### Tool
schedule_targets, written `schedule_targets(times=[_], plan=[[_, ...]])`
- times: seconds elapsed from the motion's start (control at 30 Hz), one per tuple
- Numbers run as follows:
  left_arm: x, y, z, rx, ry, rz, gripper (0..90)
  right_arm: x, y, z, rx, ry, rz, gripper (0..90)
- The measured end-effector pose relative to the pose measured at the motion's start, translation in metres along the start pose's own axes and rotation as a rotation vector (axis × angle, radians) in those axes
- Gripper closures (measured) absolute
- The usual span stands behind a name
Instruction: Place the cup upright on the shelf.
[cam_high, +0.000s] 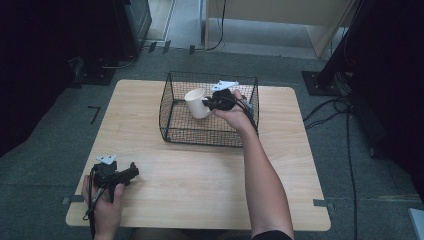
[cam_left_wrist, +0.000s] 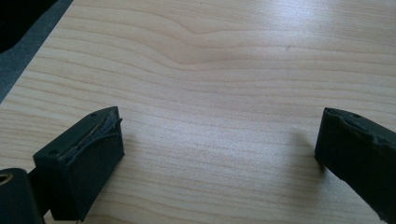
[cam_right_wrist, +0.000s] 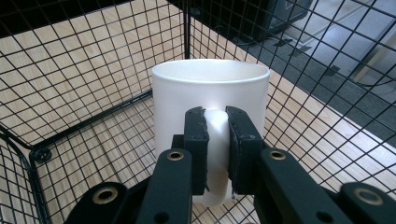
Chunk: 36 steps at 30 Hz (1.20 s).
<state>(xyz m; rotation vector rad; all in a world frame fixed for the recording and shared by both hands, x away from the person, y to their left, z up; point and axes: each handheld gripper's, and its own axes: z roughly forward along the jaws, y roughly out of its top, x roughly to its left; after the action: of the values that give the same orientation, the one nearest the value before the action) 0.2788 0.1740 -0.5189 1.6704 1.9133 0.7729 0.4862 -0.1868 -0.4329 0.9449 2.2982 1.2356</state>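
One white mug is the whole business here: it sits upright inside the black wire basket, held by its handle, and I cannot tell whether its base touches the basket floor or hangs just above it. The right gripper has its jaws clenched on that handle, one pad on each side, the cup body standing beyond them. To my eye the step in hand is the carry itself, either lowering the mug in or lifting it out; the pictures do not settle which. Whichever it is, the next move calls for a level, straight vertical path, since the mug hangs off-centre from a thin handle and could swing or twist in the pads.

The basket walls are what stand in the way: mesh rises close around the mug on the far side and at the corner, so any sideways drift would knock the rim against wire. The left gripper rests well apart at the near left of the wooden table, its jaws spread wide over bare wood, grasping nothing
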Motion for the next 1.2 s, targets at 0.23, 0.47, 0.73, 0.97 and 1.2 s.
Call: schedule_targets(times=[0.23, 0.47, 0.73, 0.97, 1.2], plan=[[0.0, 0.0, 0.0, 0.0, 0.0, -0.001, 1.2, -0.001, -0.003, -0.001, 0.005, 0.007, 0.007, 80.4], [0.0, 0.0, 0.0, 0.0, 0.0, -0.001, 1.2, -0.002, -0.005, -0.002, 0.022, 0.014, 0.013, 79.1], [0.0, 0.0, 0.0, 0.0, 0.0, 0.0, 1.2, -0.003, -0.01, 0.0, 0.062, 0.001, 0.033, 71.7], [0.0, 0.0, 0.0, -0.001, 0.0, -0.002, 1.2, -0.005, -0.014, 0.0, 0.097, -0.01, 0.042, 59.4], [0.0, 0.0, 0.0, 0.0, 0.0, -0.001, 1.2, -0.007, -0.017, 0.001, 0.117, -0.031, 0.059, 55.2]])
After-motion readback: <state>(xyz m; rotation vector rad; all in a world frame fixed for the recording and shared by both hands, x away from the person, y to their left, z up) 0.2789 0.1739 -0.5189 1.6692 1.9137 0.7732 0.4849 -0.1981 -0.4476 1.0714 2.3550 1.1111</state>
